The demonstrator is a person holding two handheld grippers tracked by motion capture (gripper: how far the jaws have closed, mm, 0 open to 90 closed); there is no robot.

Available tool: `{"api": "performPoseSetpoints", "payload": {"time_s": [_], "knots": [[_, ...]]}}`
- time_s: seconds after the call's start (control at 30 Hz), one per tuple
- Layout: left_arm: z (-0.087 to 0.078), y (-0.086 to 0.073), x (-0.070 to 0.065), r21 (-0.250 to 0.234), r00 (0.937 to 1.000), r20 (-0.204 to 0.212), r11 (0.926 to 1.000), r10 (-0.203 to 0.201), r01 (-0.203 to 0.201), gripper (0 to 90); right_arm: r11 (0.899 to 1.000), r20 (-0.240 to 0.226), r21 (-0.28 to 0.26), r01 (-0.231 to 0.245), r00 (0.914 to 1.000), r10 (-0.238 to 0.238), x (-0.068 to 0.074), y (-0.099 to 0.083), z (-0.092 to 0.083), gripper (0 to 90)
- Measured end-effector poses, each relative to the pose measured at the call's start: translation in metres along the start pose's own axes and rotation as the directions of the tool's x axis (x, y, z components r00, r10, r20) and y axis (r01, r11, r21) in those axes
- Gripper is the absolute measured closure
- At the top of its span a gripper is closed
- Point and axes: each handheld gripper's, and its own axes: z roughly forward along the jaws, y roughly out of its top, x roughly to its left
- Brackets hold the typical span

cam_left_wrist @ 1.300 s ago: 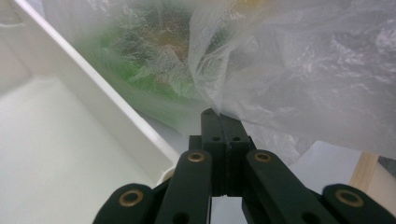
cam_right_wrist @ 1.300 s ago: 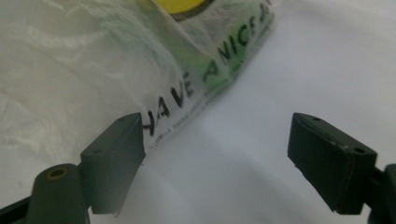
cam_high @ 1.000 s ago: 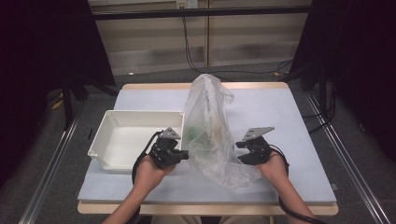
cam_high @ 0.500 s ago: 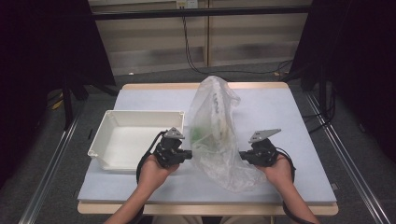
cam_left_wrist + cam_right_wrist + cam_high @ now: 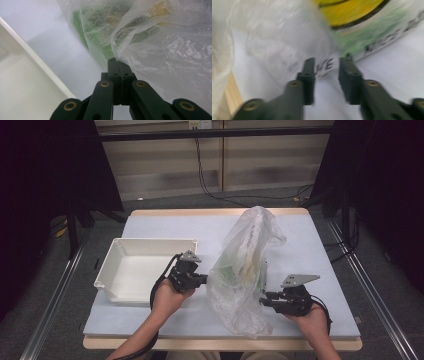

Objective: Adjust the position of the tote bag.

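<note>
Bag: a clear, crinkled plastic bag (image 5: 245,270) stands slumped on the table (image 5: 320,250), its top pulled up into a loose peak and its base spread near the table's front edge.
Bag contents: through the film I see green and yellowish packets; in my right gripper view, blurred, a flat printed pack with a yellow and green face and dark lettering lies just beyond the bag's skirt.
My left gripper: my left gripper (image 5: 118,65), on the bag's left side, is clamped tight on a fold of the film, the thin plastic pinched between the closed jaws.
My right gripper: my right gripper (image 5: 327,67), at the bag's right flank low down, has its jaws parted after just opening further; no film is between them, and the printed pack's edge shows through the gap.
Tray: a white, hard, rectangular plastic tray (image 5: 112,267) with upright walls sits left of the bag, just past my left gripper; its near rim runs close beside that gripper.
Table: pale, smooth, matt sheet over a wooden top, whose light wood edge shows at the rim.
In the way: the bag's billowing film stands between my two grippers.
</note>
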Motion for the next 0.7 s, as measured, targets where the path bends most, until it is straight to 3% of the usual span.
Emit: {"api": "performPoseSetpoints", "payload": {"time_s": [0.07, 0.1, 0.17, 0.37, 0.43, 0.63, 0.7], "knots": [[0.000, 0.000, 0.001, 0.003, 1.0000, 0.007, 1.0000, 0.000, 0.000, 90.0, 1.000, 0.007, -0.020, -0.021, 0.9998, 0.021, -0.003, 0.001, -0.003, 59.8], [0.000, 0.000, 0.002, -0.009, 0.9999, 0.014, 0.9999, -0.006, 0.006, 90.0, 0.997, 0.054, -0.047, -0.058, 0.9967, 0.060, -0.012, 0.006, -0.008, 51.2], [-0.001, -0.001, 0.003, -0.007, 0.9999, 0.014, 0.9999, -0.010, 0.010, 90.0, 0.995, 0.060, -0.059, -0.079, 0.9948, 0.083, -0.020, 0.009, -0.007, 47.5], [-0.002, -0.001, 0.003, -0.005, 0.9998, 0.017, 1.0000, -0.008, 0.008, 90.0, 0.995, 0.107, -0.067, -0.076, 0.9907, 0.083, -0.040, 0.030, 0.011, 40.9], [-0.002, -0.001, 0.003, -0.010, 0.9998, 0.019, 0.9999, -0.010, 0.010, 90.0, 0.993, 0.109, -0.073, -0.098, 0.9884, 0.105, -0.046, 0.038, 0.018, 38.8], [-0.004, -0.002, 0.005, -0.012, 0.9996, 0.027, 0.9999, -0.011, 0.011, 90.0, 0.997, 0.151, -0.053, -0.056, 0.9866, 0.063, -0.055, 0.057, 0.036, 35.0], [-0.005, -0.001, 0.004, -0.008, 0.9998, 0.016, 0.9999, -0.010, 0.010, 90.0, 0.995, 0.143, -0.064, -0.074, 0.9863, 0.083, -0.058, 0.059, 0.040, 34.1]]}}
